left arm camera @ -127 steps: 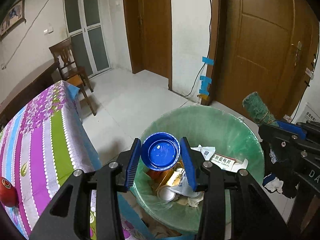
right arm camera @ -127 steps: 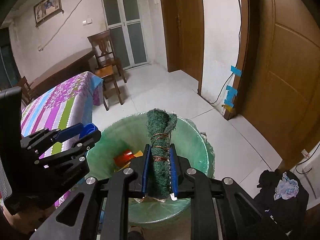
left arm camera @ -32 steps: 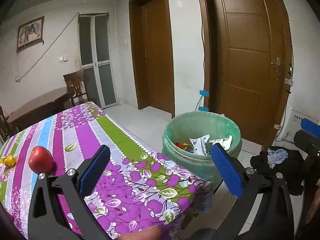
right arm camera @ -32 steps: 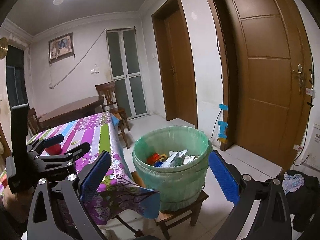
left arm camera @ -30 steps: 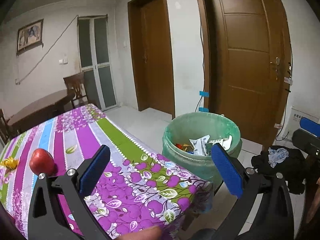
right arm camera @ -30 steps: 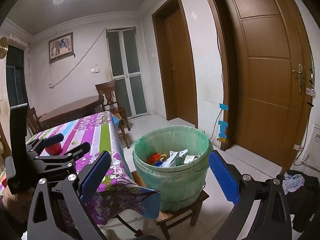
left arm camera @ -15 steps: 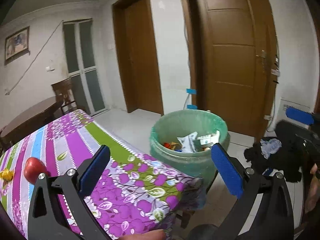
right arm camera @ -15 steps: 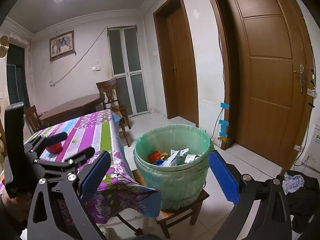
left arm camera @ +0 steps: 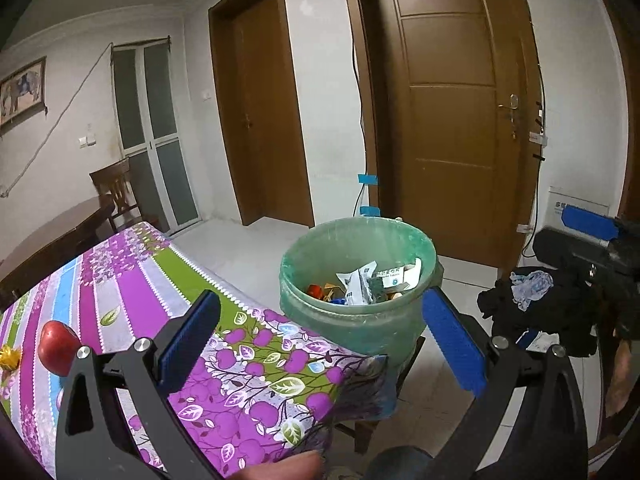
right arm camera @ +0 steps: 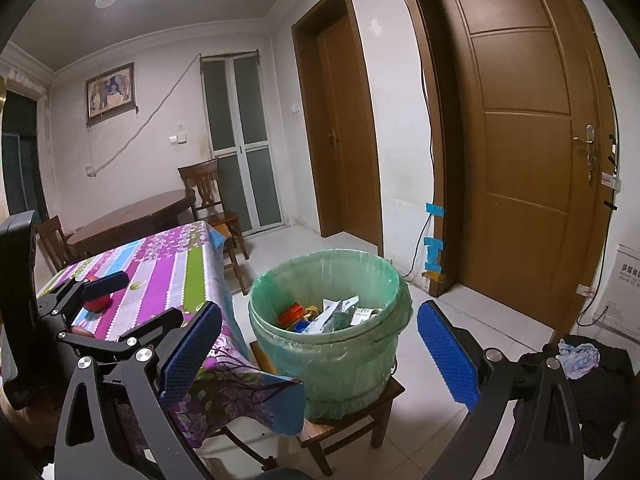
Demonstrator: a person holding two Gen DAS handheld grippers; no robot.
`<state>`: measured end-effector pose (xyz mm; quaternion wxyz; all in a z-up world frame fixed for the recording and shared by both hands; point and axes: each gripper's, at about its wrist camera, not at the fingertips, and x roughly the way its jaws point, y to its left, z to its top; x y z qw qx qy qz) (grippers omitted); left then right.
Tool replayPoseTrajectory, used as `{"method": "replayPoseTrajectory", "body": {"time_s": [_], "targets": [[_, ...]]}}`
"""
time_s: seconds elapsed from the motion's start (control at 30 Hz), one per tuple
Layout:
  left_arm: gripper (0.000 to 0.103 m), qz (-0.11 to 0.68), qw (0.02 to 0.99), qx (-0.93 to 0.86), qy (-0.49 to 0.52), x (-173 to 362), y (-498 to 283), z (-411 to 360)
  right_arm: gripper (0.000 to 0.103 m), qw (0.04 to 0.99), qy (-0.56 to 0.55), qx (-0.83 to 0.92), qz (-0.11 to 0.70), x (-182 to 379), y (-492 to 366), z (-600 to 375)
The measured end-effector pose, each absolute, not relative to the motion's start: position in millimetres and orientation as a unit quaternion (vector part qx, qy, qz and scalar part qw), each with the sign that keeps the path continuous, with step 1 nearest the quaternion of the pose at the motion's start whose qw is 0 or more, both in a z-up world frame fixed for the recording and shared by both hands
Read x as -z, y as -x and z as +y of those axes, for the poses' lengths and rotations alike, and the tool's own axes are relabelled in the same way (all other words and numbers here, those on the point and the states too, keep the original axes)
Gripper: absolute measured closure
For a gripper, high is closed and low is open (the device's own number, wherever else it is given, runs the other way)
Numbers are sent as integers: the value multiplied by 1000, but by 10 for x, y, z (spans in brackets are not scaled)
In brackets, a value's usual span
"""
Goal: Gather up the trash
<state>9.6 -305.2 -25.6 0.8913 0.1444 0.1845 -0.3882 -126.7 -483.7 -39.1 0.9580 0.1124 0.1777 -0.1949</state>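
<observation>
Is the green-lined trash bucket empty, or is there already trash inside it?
Not empty. The trash bucket holds white wrappers, a red item and a blue cap, piled just below its rim.

In the left wrist view, a yellow object (left arm camera: 9, 357) at the left edge is cut off and too small to identify, and the right gripper (left arm camera: 588, 236) at the right edge is blurred and partly out of frame. Print on the white wrappers (left arm camera: 362, 280) inside the green-lined trash bucket (left arm camera: 352, 320) is too small to read, and the items beneath them are mostly hidden. In the right wrist view, the left gripper (right arm camera: 132, 300) covers part of a red apple (right arm camera: 98, 303) at centre left.
</observation>
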Motion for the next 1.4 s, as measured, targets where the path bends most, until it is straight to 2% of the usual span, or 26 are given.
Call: {"method": "replayPoseTrajectory", "body": {"time_s": [0.5, 1.4], "targets": [[6, 186, 892, 390, -133, 180, -82, -3020, 5, 955, -94, 214, 182, 558, 1303, -4957], [6, 202, 890, 387, -130, 188, -131, -3040, 5, 961, -82, 191, 179, 543, 1293, -4952]]}}
